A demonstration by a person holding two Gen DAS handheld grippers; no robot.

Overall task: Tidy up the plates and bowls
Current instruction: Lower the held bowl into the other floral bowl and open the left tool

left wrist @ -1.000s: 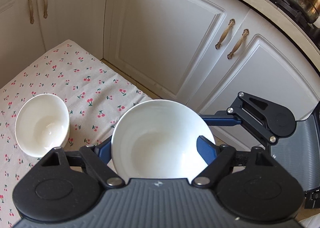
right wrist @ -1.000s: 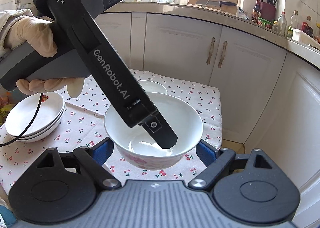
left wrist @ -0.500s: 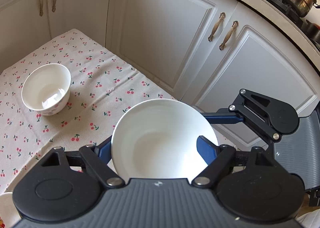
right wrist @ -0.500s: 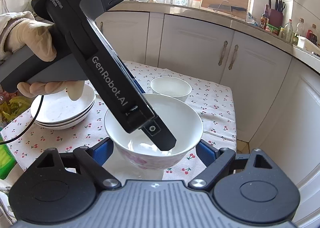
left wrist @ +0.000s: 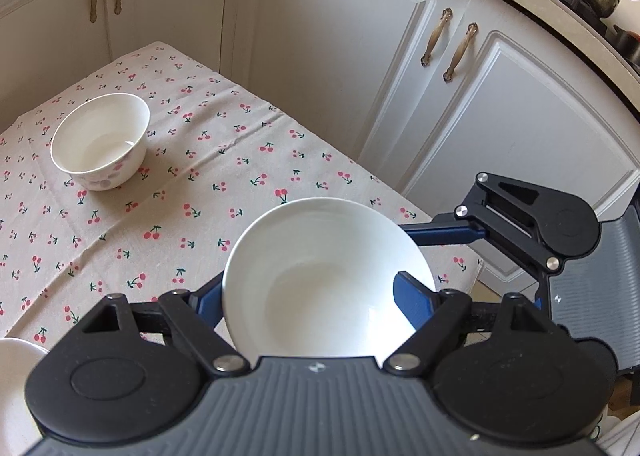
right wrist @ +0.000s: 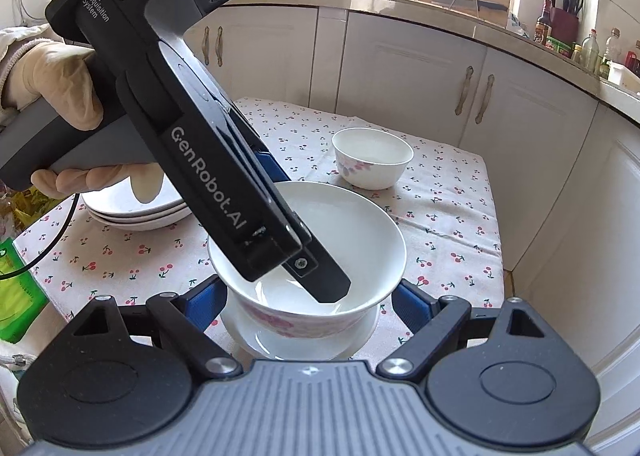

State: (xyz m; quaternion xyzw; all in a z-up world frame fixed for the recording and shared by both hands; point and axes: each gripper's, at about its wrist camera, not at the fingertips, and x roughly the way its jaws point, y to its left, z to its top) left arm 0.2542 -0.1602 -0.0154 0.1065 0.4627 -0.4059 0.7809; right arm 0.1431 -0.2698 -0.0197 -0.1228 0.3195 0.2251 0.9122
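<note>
Carrying the large bowl (right wrist: 320, 252) is the step in hand: both tools grip it from opposite sides, the left tool (left wrist: 316, 296) clamped across its near rim and the right tool (right wrist: 308, 300) around its floral wall, just above a plate (right wrist: 260, 336) on the counter (right wrist: 448, 216). Next, I judge, it needs lowering squarely before release, or carrying to the small bowl (left wrist: 100, 140). Whether its foot already touches the plate is hidden, and the plate stack (right wrist: 136, 208) is partly covered by the person's gloved hand (right wrist: 60, 96)

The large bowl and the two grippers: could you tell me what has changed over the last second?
Both grippers carried the large bowl across the table toward the small bowl. Left gripper stays clamped on its rim; right gripper still flanks it. The plate stack stayed put.
</note>
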